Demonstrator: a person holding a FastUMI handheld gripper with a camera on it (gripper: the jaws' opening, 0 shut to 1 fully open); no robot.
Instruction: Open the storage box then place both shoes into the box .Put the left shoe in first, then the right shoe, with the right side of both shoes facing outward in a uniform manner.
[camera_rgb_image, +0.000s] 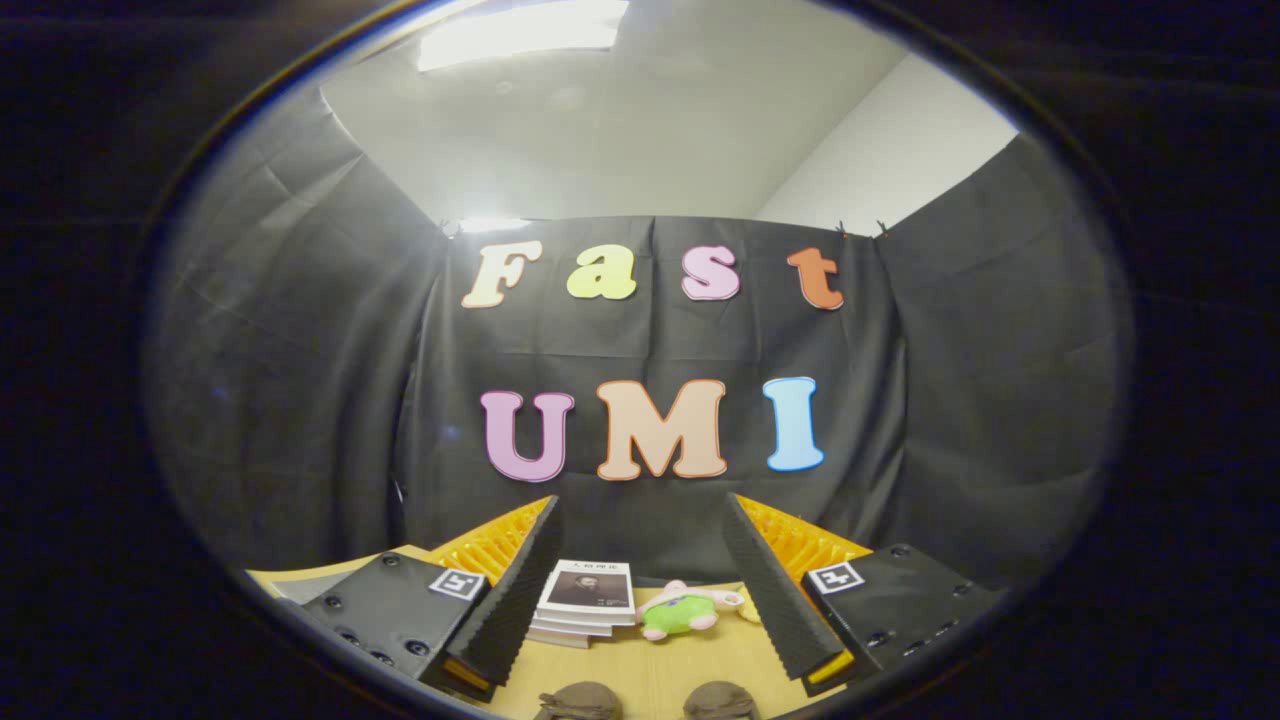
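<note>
Table (610, 690): tan wooden top, running under and beyond the gripper, back edge meets the black cloth wall. Gripper (643, 585): fingers spread wide, nothing between the pads, not touching anything; it sits above the table, aimed level at the back wall. Each finger (505, 600) has a black ribbed pad on the inner face, orange-yellow ribbed plastic behind it, and a black bolted mount block carrying a small square black-and-white marker. Shoes (580, 700): two rounded dark brown tops at the near edge of the table, below and between the fingertips, side by side but slightly apart; one is under the left finger's inner side, the other (720, 700) nearer the right finger. Just the upper curves are visible, so can't tell which is left or right, or which way they face. Stack of books (585, 600): several white-paged volumes lying flat beyond the fingers, nearer the left finger, top cover white with a dark portrait panel. Plush toy (680, 610): small, green body with pink parts, lying on the table just beside the books toward the right finger, with a bit of yellow (748, 605) at its far side next to the right pad.
</note>
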